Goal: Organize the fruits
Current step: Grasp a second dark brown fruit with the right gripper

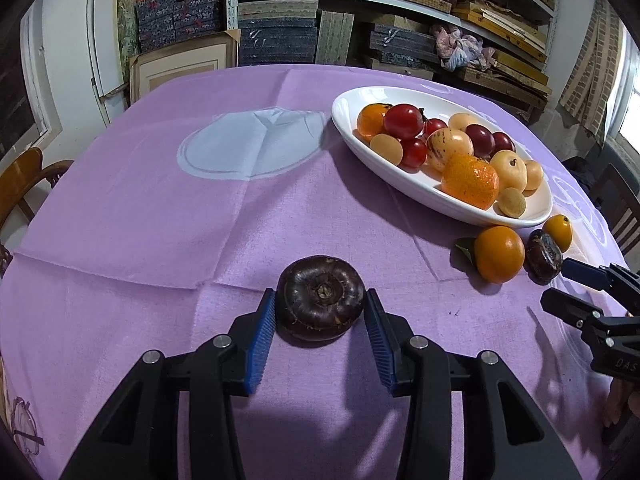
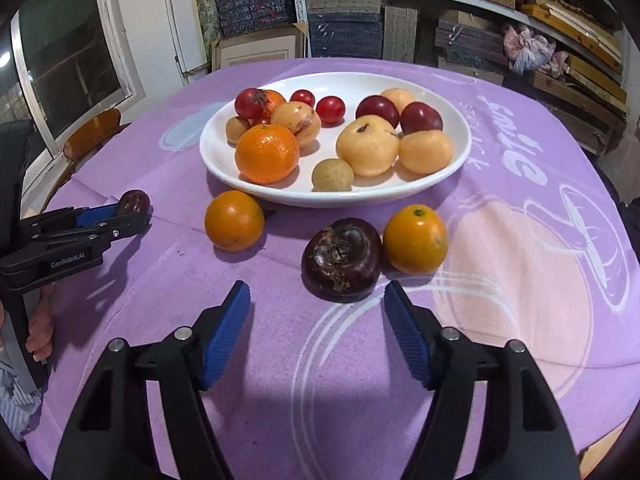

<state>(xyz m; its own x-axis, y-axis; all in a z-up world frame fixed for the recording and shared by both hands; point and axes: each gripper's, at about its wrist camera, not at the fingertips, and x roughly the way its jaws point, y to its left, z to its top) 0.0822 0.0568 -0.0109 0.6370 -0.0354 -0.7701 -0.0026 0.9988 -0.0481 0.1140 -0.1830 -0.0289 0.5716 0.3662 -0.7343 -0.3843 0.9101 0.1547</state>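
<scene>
A dark purple round fruit [image 1: 320, 298] rests on the purple cloth, and my left gripper [image 1: 320, 294] is shut on it, with a blue pad pressed on each side. In the right wrist view the same gripper [image 2: 138, 210] shows at the left with that fruit [image 2: 134, 200] at its tip. My right gripper [image 2: 316, 286] stands open and holds nothing. A second dark fruit [image 2: 342, 260] lies just beyond its fingertips. Two orange fruits [image 2: 234, 220] [image 2: 416, 238] lie either side of it, beside the white plate [image 2: 216, 160], which holds several orange, red and yellow fruits.
The round table's purple cloth [image 1: 160, 208] has a pale circle printed at its centre. Shelves stacked with boxes [image 1: 280, 36] stand behind the table and a wooden chair [image 1: 24, 176] sits at its left. A person's hand [image 2: 40, 328] holds the left gripper's handle.
</scene>
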